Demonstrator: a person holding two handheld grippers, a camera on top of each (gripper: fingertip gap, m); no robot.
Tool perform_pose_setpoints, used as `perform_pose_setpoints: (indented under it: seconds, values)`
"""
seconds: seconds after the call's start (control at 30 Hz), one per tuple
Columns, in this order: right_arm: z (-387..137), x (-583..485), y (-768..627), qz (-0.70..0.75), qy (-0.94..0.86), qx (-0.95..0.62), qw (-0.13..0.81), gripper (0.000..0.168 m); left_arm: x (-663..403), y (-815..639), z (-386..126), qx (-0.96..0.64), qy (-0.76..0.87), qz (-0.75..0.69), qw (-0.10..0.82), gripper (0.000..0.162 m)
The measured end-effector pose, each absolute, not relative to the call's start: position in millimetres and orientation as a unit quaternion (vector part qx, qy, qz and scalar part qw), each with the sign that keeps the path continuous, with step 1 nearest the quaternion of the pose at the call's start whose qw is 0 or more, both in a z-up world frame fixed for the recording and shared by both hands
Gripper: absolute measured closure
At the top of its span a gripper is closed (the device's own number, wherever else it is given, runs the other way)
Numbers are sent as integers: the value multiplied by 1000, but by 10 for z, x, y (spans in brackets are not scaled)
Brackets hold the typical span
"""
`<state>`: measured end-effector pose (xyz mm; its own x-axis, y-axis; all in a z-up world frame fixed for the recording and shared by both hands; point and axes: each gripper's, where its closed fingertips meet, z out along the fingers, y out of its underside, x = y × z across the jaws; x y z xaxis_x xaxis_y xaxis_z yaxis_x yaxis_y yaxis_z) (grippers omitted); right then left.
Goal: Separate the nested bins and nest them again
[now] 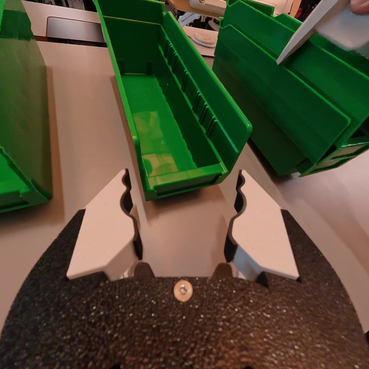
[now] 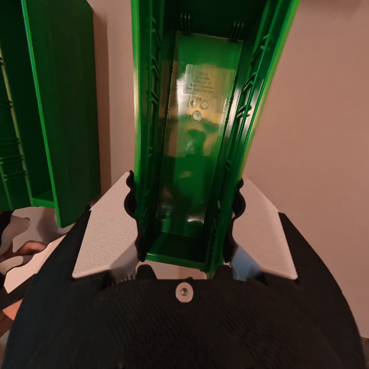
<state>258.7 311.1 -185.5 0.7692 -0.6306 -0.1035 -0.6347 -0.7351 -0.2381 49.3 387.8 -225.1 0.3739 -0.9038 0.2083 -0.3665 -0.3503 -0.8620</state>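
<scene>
We are clamping the right tool [image 2: 184, 215] across a green bin [image 2: 199, 139] (stiff, light, glossy, so likely slippery) at its end walls; our left tool [image 1: 183, 215] is gaping empty.

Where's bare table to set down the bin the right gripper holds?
Right of the held bin the table is bare. A narrower strip lies between the middle bin and the left bin. Crowded between the middle bin and the nested stack.
</scene>
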Motion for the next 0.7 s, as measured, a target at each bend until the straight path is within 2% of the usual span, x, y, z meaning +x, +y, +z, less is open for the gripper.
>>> perform_pose_setpoints:
  seconds: [0.7]
  values:
    - [-1667,2741,3034,6,344,-924,166,70,522,3816,-2197,-738,439,-350,375,62]
